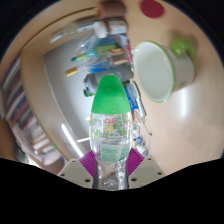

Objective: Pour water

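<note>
My gripper is shut on a clear plastic water bottle with a green cap and a white-green label. Both purple pads press on the bottle's lower body. The bottle points forward, away from me, held above the table. A white bowl-like container with a green handle stands on the light tabletop beyond and to the right of the bottle's cap.
Several small packets and items in blue, green and white lie on the table beyond the bottle. A red round object sits at the far side. The table's edge and floor run along the left.
</note>
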Motion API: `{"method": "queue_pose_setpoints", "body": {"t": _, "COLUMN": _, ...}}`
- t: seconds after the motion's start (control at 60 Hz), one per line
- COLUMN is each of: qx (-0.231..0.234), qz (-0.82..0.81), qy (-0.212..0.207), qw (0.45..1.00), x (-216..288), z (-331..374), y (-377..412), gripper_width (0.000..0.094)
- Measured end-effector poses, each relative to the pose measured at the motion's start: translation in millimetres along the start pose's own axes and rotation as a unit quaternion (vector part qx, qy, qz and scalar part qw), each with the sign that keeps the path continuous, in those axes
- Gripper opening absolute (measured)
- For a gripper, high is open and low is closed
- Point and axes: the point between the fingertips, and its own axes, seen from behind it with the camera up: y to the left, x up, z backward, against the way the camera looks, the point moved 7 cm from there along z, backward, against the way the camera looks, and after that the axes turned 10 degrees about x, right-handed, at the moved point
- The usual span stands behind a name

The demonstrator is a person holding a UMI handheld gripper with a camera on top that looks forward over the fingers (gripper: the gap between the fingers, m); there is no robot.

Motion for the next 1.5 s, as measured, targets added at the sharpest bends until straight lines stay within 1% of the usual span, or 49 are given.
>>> {"method": "queue_pose_setpoints", "body": {"t": 0.067, "qx": 0.024, "qz": -0.086, "qy": -0.010, "qw": 0.996, "x": 7.2, "z": -6.9, "y": 5.1, "gripper_width": 0.0350}}
{"method": "queue_pose_setpoints", "body": {"t": 0.167, "qx": 0.047, "qz": -0.150, "qy": -0.028, "qw": 0.987, "x": 14.5, "z": -8.0, "y": 14.4, "gripper_width": 0.0349}}
{"method": "queue_pose_setpoints", "body": {"t": 0.267, "qx": 0.089, "qz": -0.222, "qy": -0.051, "qw": 0.970, "x": 25.1, "z": -10.3, "y": 25.9, "gripper_width": 0.0350}}
{"method": "queue_pose_setpoints", "body": {"t": 0.333, "qx": 0.097, "qz": -0.252, "qy": -0.062, "qw": 0.961, "x": 27.1, "z": -8.5, "y": 28.9, "gripper_width": 0.0349}}
{"method": "queue_pose_setpoints", "body": {"t": 0.35, "qx": 0.097, "qz": -0.256, "qy": -0.065, "qw": 0.960, "x": 27.6, "z": -8.4, "y": 28.5, "gripper_width": 0.0337}}
{"method": "queue_pose_setpoints", "body": {"t": 0.367, "qx": 0.098, "qz": -0.259, "qy": -0.067, "qw": 0.959, "x": 28.5, "z": -8.4, "y": 28.5, "gripper_width": 0.0350}}
{"method": "queue_pose_setpoints", "body": {"t": 0.45, "qx": 0.102, "qz": -0.267, "qy": -0.071, "qw": 0.956, "x": 29.6, "z": -8.8, "y": 31.1, "gripper_width": 0.0349}}
{"method": "queue_pose_setpoints", "body": {"t": 0.517, "qx": 0.102, "qz": -0.269, "qy": -0.066, "qw": 0.955, "x": 28.7, "z": -9.0, "y": 31.7, "gripper_width": 0.0349}}
{"method": "queue_pose_setpoints", "body": {"t": 0.633, "qx": 0.090, "qz": -0.261, "qy": -0.058, "qw": 0.959, "x": 28.6, "z": -7.6, "y": 32.1, "gripper_width": 0.0349}}
{"method": "queue_pose_setpoints", "body": {"t": 0.7, "qx": 0.086, "qz": -0.232, "qy": -0.044, "qw": 0.968, "x": 28.9, "z": -6.8, "y": 39.7, "gripper_width": 0.0349}}
{"method": "queue_pose_setpoints", "body": {"t": 0.767, "qx": 0.079, "qz": -0.144, "qy": -0.015, "qw": 0.986, "x": 28.3, "z": -4.9, "y": 59.3, "gripper_width": 0.0348}}
{"method": "queue_pose_setpoints", "body": {"t": 0.817, "qx": 0.069, "qz": -0.038, "qy": 0.014, "qw": 0.997, "x": 27.9, "z": -5.0, "y": 78.3, "gripper_width": 0.0347}}
{"method": "queue_pose_setpoints", "body": {"t": 0.867, "qx": 0.056, "qz": 0.094, "qy": 0.038, "qw": 0.993, "x": 31.0, "z": -3.4, "y": 101.2, "gripper_width": 0.0350}}
{"method": "queue_pose_setpoints", "body": {"t": 0.9, "qx": 0.058, "qz": 0.190, "qy": 0.051, "qw": 0.979, "x": 39.4, "z": 3.1, "y": 120.4, "gripper_width": 0.0348}}
{"method": "queue_pose_setpoints", "body": {"t": 0.917, "qx": 0.047, "qz": 0.236, "qy": 0.045, "qw": 0.970, "x": 36.6, "z": -0.9, "y": 134.0, "gripper_width": 0.0351}}
{"method": "queue_pose_setpoints", "body": {"t": 0.967, "qx": 0.045, "qz": 0.371, "qy": 0.037, "qw": 0.927, "x": 52.8, "z": 5.4, "y": 168.9, "gripper_width": 0.0352}}
{"method": "queue_pose_setpoints", "body": {"t": 1.0, "qx": 0.045, "qz": 0.457, "qy": 0.022, "qw": 0.888, "x": 65.8, "z": 11.7, "y": 193.2, "gripper_width": 0.0352}}
{"method": "queue_pose_setpoints", "body": {"t": 1.017, "qx": 0.055, "qz": 0.499, "qy": 0.016, "qw": 0.865, "x": 80.4, "z": 21.8, "y": 202.3, "gripper_width": 0.0351}}
{"method": "queue_pose_setpoints", "body": {"t": 1.067, "qx": 0.041, "qz": 0.609, "qy": -0.013, "qw": 0.792, "x": 106.9, "z": 35.1, "y": 230.4, "gripper_width": 0.0359}}
{"method": "queue_pose_setpoints", "body": {"t": 1.083, "qx": 0.020, "qz": 0.635, "qy": -0.024, "qw": 0.772, "x": 103.1, "z": 29.2, "y": 240.5, "gripper_width": 0.0362}}
{"method": "queue_pose_setpoints", "body": {"t": 1.133, "qx": -0.014, "qz": 0.703, "qy": -0.050, "qw": 0.709, "x": 130.8, "z": 40.7, "y": 248.3, "gripper_width": 0.0369}}
{"method": "queue_pose_setpoints", "body": {"t": 1.15, "qx": -0.012, "qz": 0.721, "qy": -0.056, "qw": 0.690, "x": 151.4, "z": 52.3, "y": 242.7, "gripper_width": 0.0371}}
{"method": "queue_pose_setpoints", "body": {"t": 1.167, "qx": -0.035, "qz": 0.732, "qy": -0.062, "qw": 0.678, "x": 151.8, "z": 50.4, "y": 246.0, "gripper_width": 0.0371}}
{"method": "queue_pose_setpoints", "body": {"t": 1.2, "qx": -0.052, "qz": 0.755, "qy": -0.065, "qw": 0.650, "x": 169.6, "z": 57.1, "y": 236.7, "gripper_width": 0.0389}}
{"method": "queue_pose_setpoints", "body": {"t": 1.25, "qx": -0.074, "qz": 0.785, "qy": -0.050, "qw": 0.613, "x": 194.7, "z": 65.3, "y": 210.2, "gripper_width": 0.0452}}
{"method": "queue_pose_setpoints", "body": {"t": 1.317, "qx": -0.127, "qz": 0.806, "qy": -0.043, "qw": 0.576, "x": 236.6, "z": 80.8, "y": 166.2, "gripper_width": 0.0467}}
{"method": "queue_pose_setpoints", "body": {"t": 1.367, "qx": -0.160, "qz": 0.810, "qy": -0.041, "qw": 0.562, "x": 260.7, "z": 90.3, "y": 132.8, "gripper_width": 0.0473}}
{"method": "queue_pose_setpoints", "body": {"t": 1.4, "qx": -0.161, "qz": 0.812, "qy": -0.039, "qw": 0.560, "x": 277.1, "z": 94.4, "y": 109.3, "gripper_width": 0.0475}}
{"method": "queue_pose_setpoints", "body": {"t": 1.417, "qx": -0.173, "qz": 0.806, "qy": -0.038, "qw": 0.565, "x": 276.7, "z": 96.4, "y": 101.0, "gripper_width": 0.0476}}
{"method": "queue_pose_setpoints", "body": {"t": 1.5, "qx": -0.177, "qz": 0.791, "qy": -0.040, "qw": 0.585, "x": 289.5, "z": 101.2, "y": 65.4, "gripper_width": 0.0481}}
